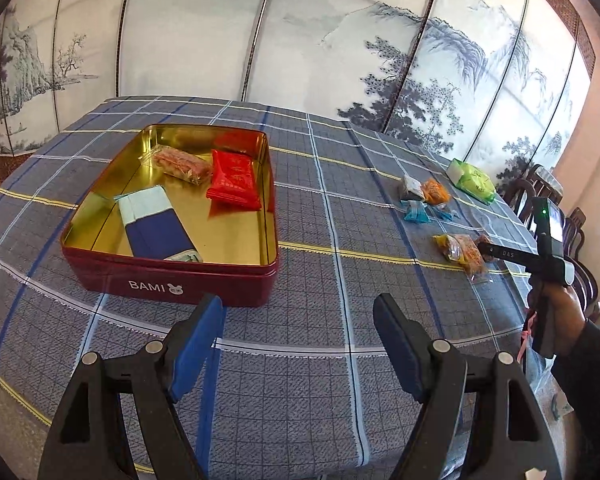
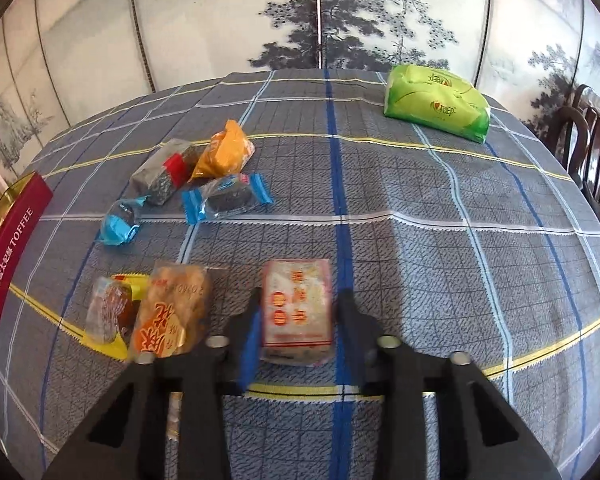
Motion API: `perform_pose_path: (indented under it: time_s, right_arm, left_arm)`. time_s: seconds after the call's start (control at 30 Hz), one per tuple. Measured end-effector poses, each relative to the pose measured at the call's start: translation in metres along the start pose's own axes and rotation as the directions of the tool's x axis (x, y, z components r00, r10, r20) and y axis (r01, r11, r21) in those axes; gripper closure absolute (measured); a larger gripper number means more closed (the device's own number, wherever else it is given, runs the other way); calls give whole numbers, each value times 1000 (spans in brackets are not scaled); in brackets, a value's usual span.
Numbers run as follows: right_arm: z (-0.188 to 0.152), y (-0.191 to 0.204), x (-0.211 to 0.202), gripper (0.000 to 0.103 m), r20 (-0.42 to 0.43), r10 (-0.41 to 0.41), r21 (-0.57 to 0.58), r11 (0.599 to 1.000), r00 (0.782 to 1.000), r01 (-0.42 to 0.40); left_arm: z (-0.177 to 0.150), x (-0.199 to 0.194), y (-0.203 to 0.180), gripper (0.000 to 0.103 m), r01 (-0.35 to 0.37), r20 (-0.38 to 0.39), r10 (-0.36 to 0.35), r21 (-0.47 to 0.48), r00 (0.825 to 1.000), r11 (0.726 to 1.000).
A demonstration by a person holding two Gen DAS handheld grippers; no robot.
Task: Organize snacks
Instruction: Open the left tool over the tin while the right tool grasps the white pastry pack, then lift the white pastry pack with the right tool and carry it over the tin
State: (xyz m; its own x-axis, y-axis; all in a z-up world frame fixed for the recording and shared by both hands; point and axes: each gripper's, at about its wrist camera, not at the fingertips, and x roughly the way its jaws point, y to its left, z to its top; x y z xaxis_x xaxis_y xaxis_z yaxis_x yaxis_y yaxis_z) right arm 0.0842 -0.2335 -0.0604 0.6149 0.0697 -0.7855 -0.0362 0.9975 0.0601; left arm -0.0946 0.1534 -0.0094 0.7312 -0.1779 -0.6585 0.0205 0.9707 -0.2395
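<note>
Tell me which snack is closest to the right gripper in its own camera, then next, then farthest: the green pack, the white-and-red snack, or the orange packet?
1. White-and-red snack: right between the right gripper fingers, which are shut on it.
2. Orange packet: farther back, to the left.
3. Green pack: farthest, back right near the table's far edge.

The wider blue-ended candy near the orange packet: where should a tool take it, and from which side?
Grip the dark, plump middle of the blue-ended candy, coming from above with fingers across its short width. It lies flat on the tablecloth, long axis left-right; the flared blue ends are thin film and would likely slip.
</note>
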Motion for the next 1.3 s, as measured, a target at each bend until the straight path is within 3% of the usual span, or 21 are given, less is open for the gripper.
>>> perform_pose_path:
  time_s: [0.1, 0.3, 0.5, 0.73, 1.3]
  right_arm:
    - [1, -2, -3, 73, 26, -39, -22, 999, 999, 40]
    - [25, -36, 1, 73, 43, -153, 85, 985, 987, 149]
    - [46, -39, 3, 73, 58, -212, 95, 974, 976, 206]
    - [57, -1, 5, 73, 87, -231, 55, 972, 969, 227]
    - [74, 77, 9, 73, 88, -156, -7, 988, 984, 157]
  left_arm:
    - [-3, -4, -8, 29, -1, 12, 1, 22, 1000, 1000]
    - [-17, -12, -27, 29, -55, 47, 51, 90, 998, 994]
    - [-36, -13, -36, 29, -52, 30, 48, 126, 998, 991]
    - [-46, -13, -36, 29, -59, 10, 58, 135, 998, 989]
    - [-58, -18, -2, 29, -102, -8, 102, 43, 995, 994]
